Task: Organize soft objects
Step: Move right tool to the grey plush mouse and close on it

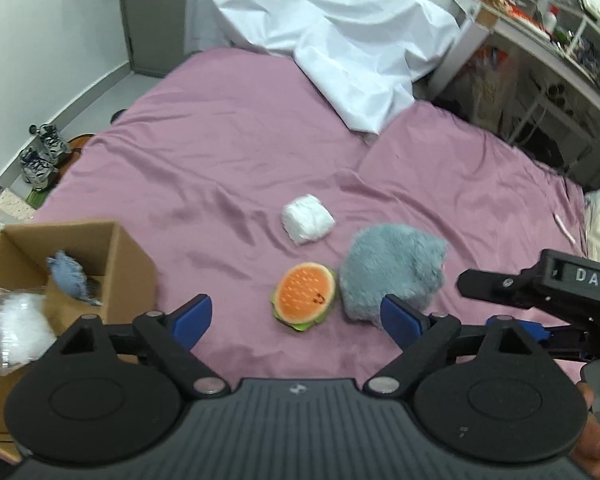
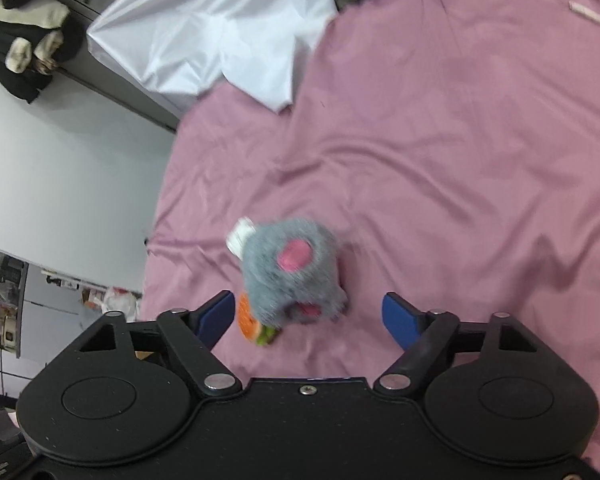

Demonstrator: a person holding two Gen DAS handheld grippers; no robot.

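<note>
Bed sheet (image 1: pixel 228 152): mauve, creased, spread under everything.
White cloth (image 1: pixel 340 40): crumpled at the far end of the bed.
Cardboard box (image 1: pixel 112 252): open, at the near left edge; a blue-grey soft piece (image 1: pixel 70 276) and a clear bag of white fluff (image 1: pixel 18 328) at its mouth.
Grey plush (image 1: pixel 392 272): on the sheet, just beside the burger toy (image 1: pixel 305 297).
White bundle (image 1: pixel 307 224): just behind both.
Left gripper (image 1: pixel 296 318): spread wide, empty, above the burger toy.
Right gripper (image 2: pixel 308 316): parted, gripping nothing, the grey plush just ahead.
</note>
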